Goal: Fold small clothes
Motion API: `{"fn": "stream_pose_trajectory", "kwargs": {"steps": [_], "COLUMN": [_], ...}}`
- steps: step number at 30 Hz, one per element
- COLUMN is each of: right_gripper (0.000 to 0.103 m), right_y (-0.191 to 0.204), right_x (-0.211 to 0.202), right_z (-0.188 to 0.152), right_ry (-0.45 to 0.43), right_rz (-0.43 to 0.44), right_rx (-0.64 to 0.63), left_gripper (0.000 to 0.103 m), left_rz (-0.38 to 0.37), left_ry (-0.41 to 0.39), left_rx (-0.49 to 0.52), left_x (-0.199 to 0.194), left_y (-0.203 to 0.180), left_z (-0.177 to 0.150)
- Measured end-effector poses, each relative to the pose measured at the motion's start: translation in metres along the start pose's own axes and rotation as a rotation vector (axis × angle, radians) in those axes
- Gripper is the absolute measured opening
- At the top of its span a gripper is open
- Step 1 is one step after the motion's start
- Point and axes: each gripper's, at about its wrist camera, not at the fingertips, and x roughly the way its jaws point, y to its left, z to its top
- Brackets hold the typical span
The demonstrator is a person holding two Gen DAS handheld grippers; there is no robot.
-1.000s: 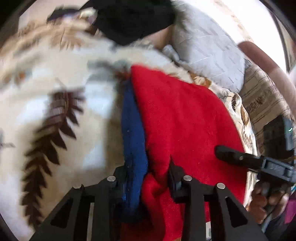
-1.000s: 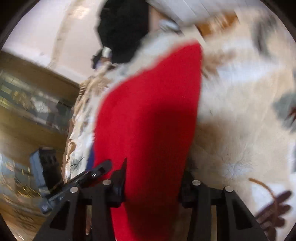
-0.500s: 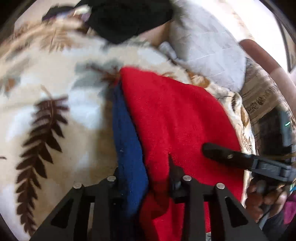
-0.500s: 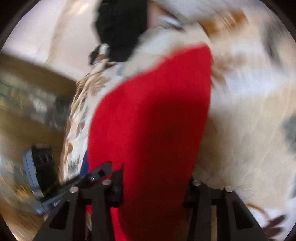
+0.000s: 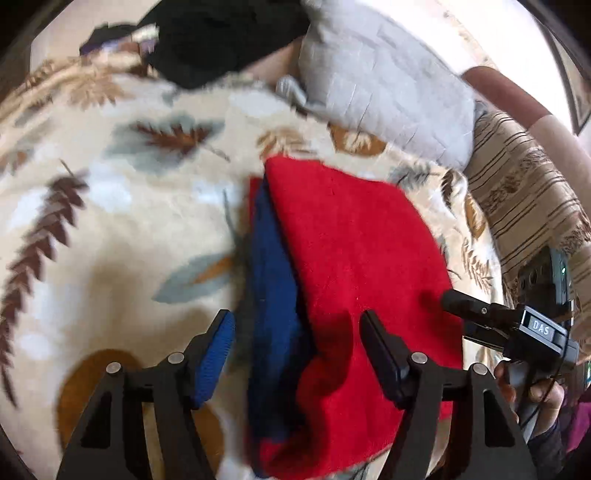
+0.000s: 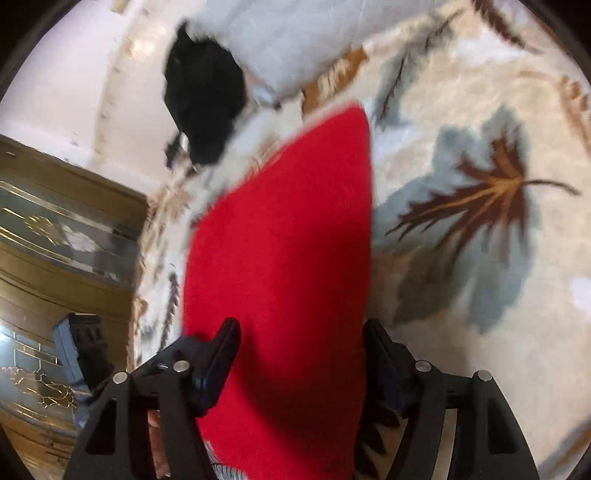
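Note:
A small red garment [image 5: 354, 258] with a blue layer [image 5: 273, 295] showing along its left edge lies folded on a cream blanket with leaf prints [image 5: 110, 221]. My left gripper [image 5: 297, 332] is open above the garment's near end, its jaws spread on either side of the blue edge and holding nothing. My right gripper [image 6: 301, 343] is open over the red garment [image 6: 288, 258], with the cloth lying between its jaws. The right gripper [image 5: 491, 321] also shows at the garment's right edge in the left wrist view.
A grey pillow [image 5: 380, 85] and a black garment [image 5: 221, 33] lie at the far side of the blanket. A striped beige cover [image 5: 524, 192] lies to the right. A wooden cabinet with glass [image 6: 55, 258] stands left in the right wrist view.
Both grippers have opened and let go of the red garment, which now lies flat. The left gripper has pulled back and its view has shifted left.

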Motion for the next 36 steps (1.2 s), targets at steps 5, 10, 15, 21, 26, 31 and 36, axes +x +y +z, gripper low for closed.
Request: {"fn": "stream_pose_trajectory", "kwargs": {"steps": [5,10,15,21,26,31,36], "right_gripper": [0.075,0.075,0.079,0.079,0.081,0.081,0.082], "right_y": [0.032,0.086,0.085,0.094,0.075,0.093,0.083], "right_x": [-0.029,-0.059,-0.013,-0.015,0.021,-0.007,0.015], "right_z": [-0.041,-0.079,-0.085,-0.086,-0.088,-0.084,-0.088], "right_ry": [-0.092,-0.187,-0.057,-0.080,0.063,-0.038,0.045], "right_rz": [-0.038,-0.082,-0.048,-0.045,-0.094,-0.040,-0.086], "right_rx": [-0.098,-0.292,-0.282,-0.307,-0.276,-0.321,-0.314], "left_gripper": [0.073,0.073,0.073,0.073,0.073,0.073,0.073], "left_rz": [0.086,0.129,0.149,0.184,0.187,0.194,0.189], "left_ry": [0.040,0.013,0.006,-0.009,-0.007,-0.011,-0.010], "left_rx": [0.048,0.080,0.079,0.119,0.110,0.120,0.118], "left_x": [0.009,0.010,0.009,0.001,0.000,-0.001,-0.003], "left_y": [0.005,-0.003,-0.003,-0.010,-0.010,-0.009,-0.008], "left_z": [-0.029,-0.024,-0.023,-0.032,-0.034,-0.035,-0.038]}}
